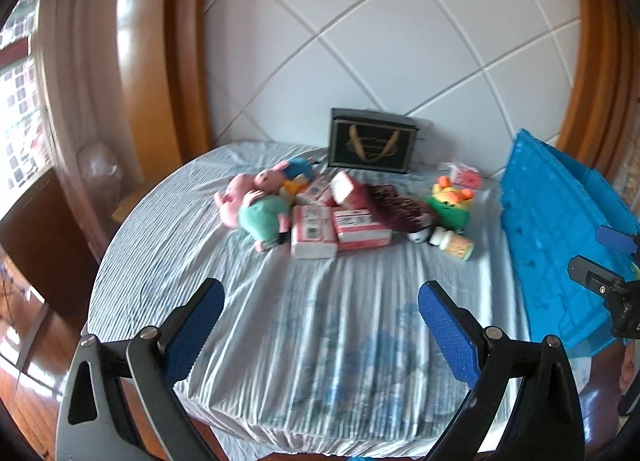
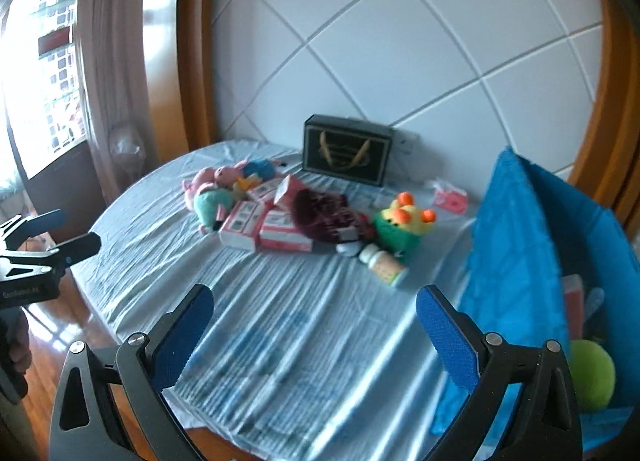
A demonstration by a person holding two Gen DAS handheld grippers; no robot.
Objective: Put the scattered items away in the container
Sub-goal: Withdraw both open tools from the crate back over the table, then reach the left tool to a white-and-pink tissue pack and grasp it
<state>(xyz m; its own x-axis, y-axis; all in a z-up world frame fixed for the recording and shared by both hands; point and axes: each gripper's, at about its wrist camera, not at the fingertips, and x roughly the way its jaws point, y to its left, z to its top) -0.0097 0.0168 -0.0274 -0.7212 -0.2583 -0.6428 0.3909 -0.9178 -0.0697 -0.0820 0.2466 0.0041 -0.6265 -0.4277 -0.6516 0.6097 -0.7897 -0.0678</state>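
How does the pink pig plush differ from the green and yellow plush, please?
The pink pig plush lies flat at the pile's left end; the green and yellow plush sits upright at its right end. The pig is pink and teal; the other has orange knobs on top. Both are soft toys on the striped cloth.

Two fisheye views look forward along gripper fingers, from above the near edge of a round table [image 1: 320, 321] covered in striped cloth, facing a white tiled wall [image 1: 400, 41]. The left wrist view sits further left; the blue container [image 1: 560, 241] lies at its right edge. The right wrist view sits further right, nearer that container. Both share the pile of toys and boxes [image 2: 280, 217] mid-table, some way off.
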